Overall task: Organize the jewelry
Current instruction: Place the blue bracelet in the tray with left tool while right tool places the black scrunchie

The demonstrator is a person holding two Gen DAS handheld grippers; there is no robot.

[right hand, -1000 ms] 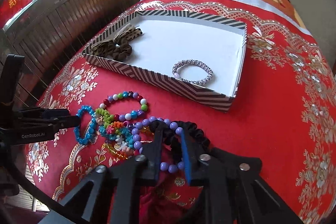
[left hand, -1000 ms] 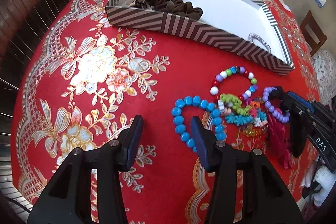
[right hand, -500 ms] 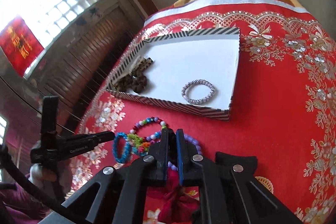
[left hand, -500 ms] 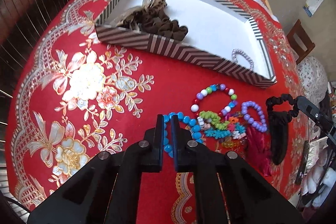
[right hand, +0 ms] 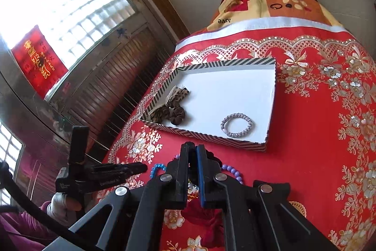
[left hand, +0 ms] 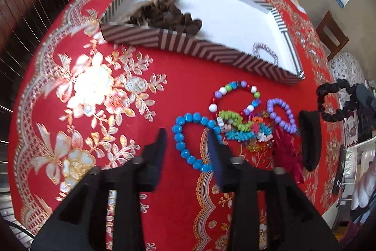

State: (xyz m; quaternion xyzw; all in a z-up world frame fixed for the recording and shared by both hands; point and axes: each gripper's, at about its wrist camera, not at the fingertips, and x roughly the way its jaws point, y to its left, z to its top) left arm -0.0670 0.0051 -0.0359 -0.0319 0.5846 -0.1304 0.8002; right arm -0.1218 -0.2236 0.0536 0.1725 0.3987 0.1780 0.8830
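A striped box (left hand: 199, 48) (right hand: 211, 137) with a white floor holds a brown scrunchie (left hand: 169, 15) (right hand: 169, 113) and a silver bracelet (left hand: 265, 52) (right hand: 236, 125). A jewelry pile lies in front of it: blue bead bracelet (left hand: 188, 145), multicolour bead bracelet (left hand: 235, 95), purple bead bracelet (left hand: 282, 114), a red piece (left hand: 286, 152). My left gripper (left hand: 186, 149) is open, its fingers astride the blue bracelet. My right gripper (right hand: 192, 154) is shut on a black scrunchie (left hand: 333, 100), held above the table at the right.
The red floral tablecloth (left hand: 94, 91) covers the table. A wooden chair (left hand: 333, 34) stands beyond the far right edge. Wooden shutters (right hand: 112, 91) and a window are at the left. My left gripper also shows in the right wrist view (right hand: 138, 167).
My left gripper has opened again, around the blue bracelet. My right gripper has lifted higher with the black scrunchie, away from the pile.
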